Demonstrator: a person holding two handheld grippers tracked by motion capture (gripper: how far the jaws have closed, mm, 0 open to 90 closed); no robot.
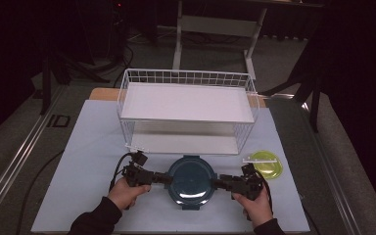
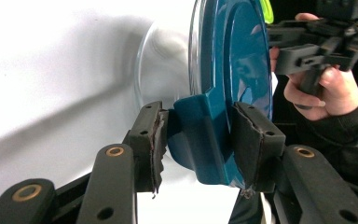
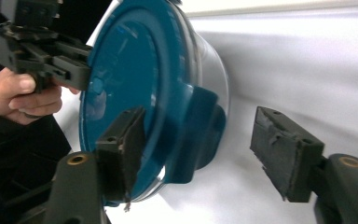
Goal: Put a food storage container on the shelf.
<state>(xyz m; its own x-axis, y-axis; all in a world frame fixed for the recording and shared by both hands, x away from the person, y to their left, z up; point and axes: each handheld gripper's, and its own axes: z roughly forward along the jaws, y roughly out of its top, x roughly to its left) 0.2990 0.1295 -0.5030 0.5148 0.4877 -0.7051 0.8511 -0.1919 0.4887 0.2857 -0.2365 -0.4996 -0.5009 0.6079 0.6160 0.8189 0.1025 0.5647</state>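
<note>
A round glass container with a teal lid (image 1: 191,180) sits on the pale worktop (image 1: 88,147), at the near edge in front of the person, directly ahead of the white wire rack. The lid has latch tabs on its rim; one points toward the person and others stick out to either side.

The left gripper (image 1: 157,178) comes in from the container's left. In the left gripper view its fingers (image 2: 254,144) pinch the teal side tab (image 2: 200,140), one pad on each face of it, with the clear glass bowl visible behind.

The right gripper (image 1: 219,182) reaches in from the container's right. In the right gripper view its fingers (image 3: 123,147) stand spread either side of the opposite tab (image 3: 200,135): one lies against the lid's top face, the other hangs well clear of the tab over the worktop, so nothing is clamped.

A person's hand (image 1: 125,192) holds each gripper, dark sleeves entering from the bottom.

Farther out, a yellow-green lid (image 1: 267,164) lies on the worktop to the right, near the right hand. Behind the container stands the 2-tier white wire rack (image 1: 188,110), both shelves bare
</note>
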